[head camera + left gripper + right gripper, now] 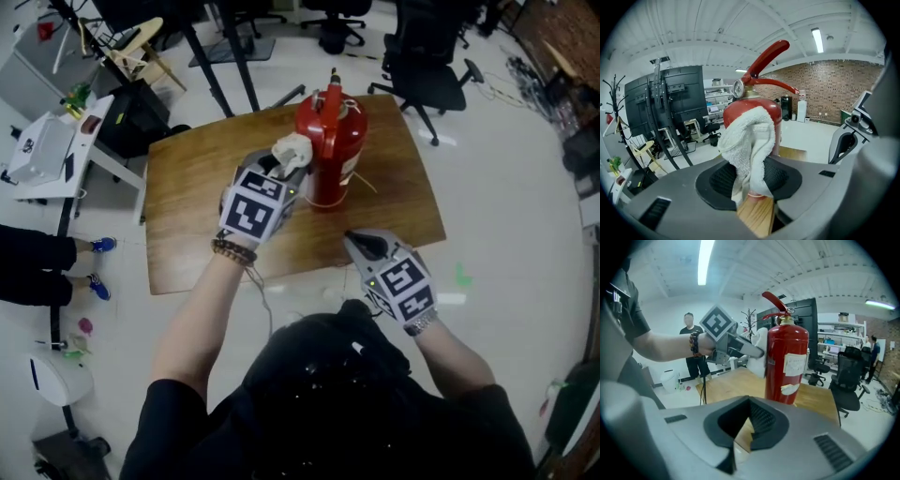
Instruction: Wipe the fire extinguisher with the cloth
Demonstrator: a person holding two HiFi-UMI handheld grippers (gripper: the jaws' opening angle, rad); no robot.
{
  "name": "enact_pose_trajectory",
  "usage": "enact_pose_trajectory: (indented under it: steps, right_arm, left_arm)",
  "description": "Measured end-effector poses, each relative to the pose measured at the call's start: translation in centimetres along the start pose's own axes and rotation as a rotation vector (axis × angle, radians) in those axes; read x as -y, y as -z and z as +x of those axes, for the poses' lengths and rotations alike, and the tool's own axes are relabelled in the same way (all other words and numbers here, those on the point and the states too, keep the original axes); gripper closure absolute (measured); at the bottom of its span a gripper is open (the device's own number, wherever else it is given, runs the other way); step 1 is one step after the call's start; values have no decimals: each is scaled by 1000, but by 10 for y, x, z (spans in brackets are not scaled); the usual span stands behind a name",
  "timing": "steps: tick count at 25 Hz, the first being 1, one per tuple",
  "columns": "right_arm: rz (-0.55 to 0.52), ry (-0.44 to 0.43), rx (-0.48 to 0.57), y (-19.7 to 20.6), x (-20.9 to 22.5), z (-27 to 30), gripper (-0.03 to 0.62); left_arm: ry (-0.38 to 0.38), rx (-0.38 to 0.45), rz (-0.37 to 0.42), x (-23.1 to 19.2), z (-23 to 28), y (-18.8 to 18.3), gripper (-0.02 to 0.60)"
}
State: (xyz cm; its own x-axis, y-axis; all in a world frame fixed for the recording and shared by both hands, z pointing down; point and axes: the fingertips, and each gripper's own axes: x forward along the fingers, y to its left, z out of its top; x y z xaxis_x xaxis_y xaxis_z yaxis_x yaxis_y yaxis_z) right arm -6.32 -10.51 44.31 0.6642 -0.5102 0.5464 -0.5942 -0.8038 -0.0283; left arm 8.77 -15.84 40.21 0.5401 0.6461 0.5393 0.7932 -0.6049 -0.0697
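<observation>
step: wiping red metal fire extinguisher [333,141]
left hand-held gripper [750,183]: pinching white terry cloth [747,140]
right hand-held gripper [747,427]: pressed together
next: likely downward rub

Glossy metal extinguisher [328,150], fluffy cloth [747,140], wood table [187,192]

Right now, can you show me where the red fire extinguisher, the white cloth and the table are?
fire extinguisher [786,357], right gripper view, middle of its red body
cloth [749,140], left gripper view, its bunched white middle
table [187,187], head view, bare wood on its left part
</observation>
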Motion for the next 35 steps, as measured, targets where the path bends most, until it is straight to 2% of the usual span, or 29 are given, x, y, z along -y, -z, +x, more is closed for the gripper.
enact_pose_trajectory:
  steps: [13,27,35]
  right_arm:
    - [37,47,-15,2,-14,1,572]
    - [26,-25,-26,1,26,16,572]
    - [8,-78,-37,4,46,20,572]
  left_arm:
    - [88,-87,-46,14,41,66,431]
    - [72,-163,-111,20,85,130,430]
    - [36,-217,-134,22,104,166,430]
